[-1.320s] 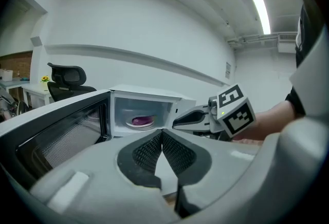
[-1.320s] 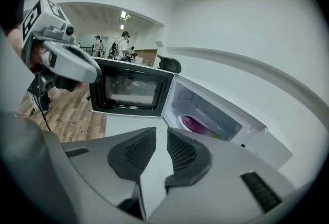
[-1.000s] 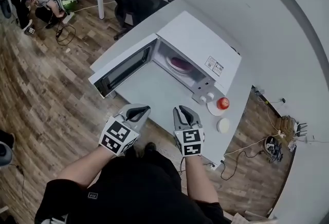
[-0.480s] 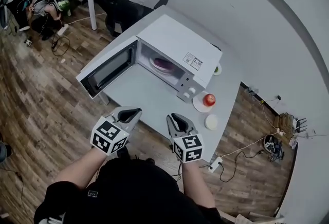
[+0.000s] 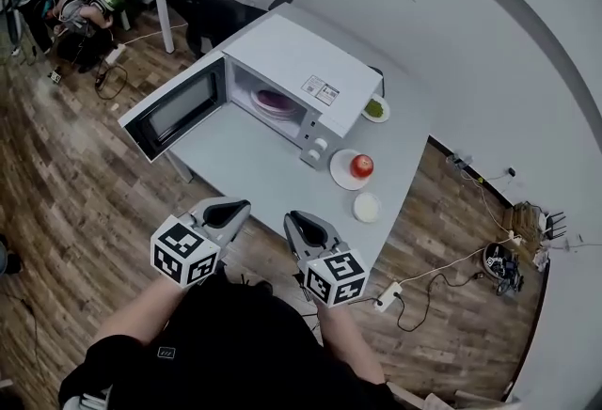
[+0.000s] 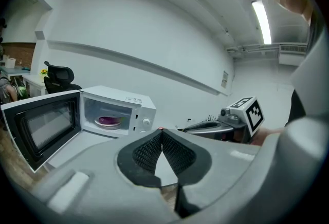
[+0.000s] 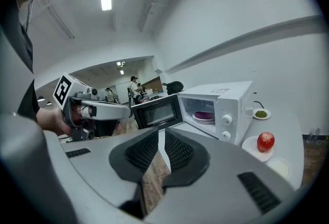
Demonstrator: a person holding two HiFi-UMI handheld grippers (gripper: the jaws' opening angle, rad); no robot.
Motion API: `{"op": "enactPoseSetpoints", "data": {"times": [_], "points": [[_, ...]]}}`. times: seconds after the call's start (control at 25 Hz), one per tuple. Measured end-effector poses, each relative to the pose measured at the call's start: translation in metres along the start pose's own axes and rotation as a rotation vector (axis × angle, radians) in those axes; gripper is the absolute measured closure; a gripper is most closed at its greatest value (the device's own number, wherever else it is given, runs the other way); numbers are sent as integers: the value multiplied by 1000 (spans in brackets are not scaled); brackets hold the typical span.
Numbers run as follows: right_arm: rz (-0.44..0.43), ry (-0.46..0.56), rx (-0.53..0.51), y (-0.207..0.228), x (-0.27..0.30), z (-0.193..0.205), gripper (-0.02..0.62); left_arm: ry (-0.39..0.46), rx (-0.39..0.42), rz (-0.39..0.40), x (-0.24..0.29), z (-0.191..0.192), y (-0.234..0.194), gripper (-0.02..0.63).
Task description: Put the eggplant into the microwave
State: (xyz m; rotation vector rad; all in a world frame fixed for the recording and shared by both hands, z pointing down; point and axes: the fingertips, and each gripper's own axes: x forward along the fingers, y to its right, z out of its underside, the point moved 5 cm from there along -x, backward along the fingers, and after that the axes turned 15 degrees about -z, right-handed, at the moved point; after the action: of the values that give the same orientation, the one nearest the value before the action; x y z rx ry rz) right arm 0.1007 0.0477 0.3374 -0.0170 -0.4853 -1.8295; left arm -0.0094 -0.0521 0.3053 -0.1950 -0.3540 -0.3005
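Microwave (image 5: 301, 60) on the table (image 5: 254, 164) has its door (image 5: 174, 112) swung wide open to the left, and inside sits a plate (image 5: 266, 109) with the purple eggplant (image 5: 276, 101) on it. To its right are a small dish (image 5: 375, 108) of something green, a white plate (image 5: 343, 175) holding a red apple (image 5: 361, 165), and a small white round dish (image 5: 366, 207). Off the table's near edge, left gripper (image 6: 162, 131) has its jaws pressed together on nothing; right gripper (image 7: 159, 138) has just been closing, with a thin gap left and nothing between.
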Motion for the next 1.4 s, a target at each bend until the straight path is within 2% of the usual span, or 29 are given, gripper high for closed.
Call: {"op": "enactPoseSetpoints", "data": {"times": [0.16,0.36,0.6,0.92,1.4], "points": [[-52,22,27,-6,-25,7,564,17,29,-11,-6,-5,23,597],[-153,128,82,-21,-46,-1,580,61,75,22,-14,-18,43,597],[-102,187,-23,-43,-52,-26,580,122,111,45,-32,-33,37,597],[-77,231,-68,-49,-39,-50,581,149,126,37,-41,-48,14,597],[-48,218,-87,-50,-23,-52,581,160,106,47,-40,-51,-3,597]]}}
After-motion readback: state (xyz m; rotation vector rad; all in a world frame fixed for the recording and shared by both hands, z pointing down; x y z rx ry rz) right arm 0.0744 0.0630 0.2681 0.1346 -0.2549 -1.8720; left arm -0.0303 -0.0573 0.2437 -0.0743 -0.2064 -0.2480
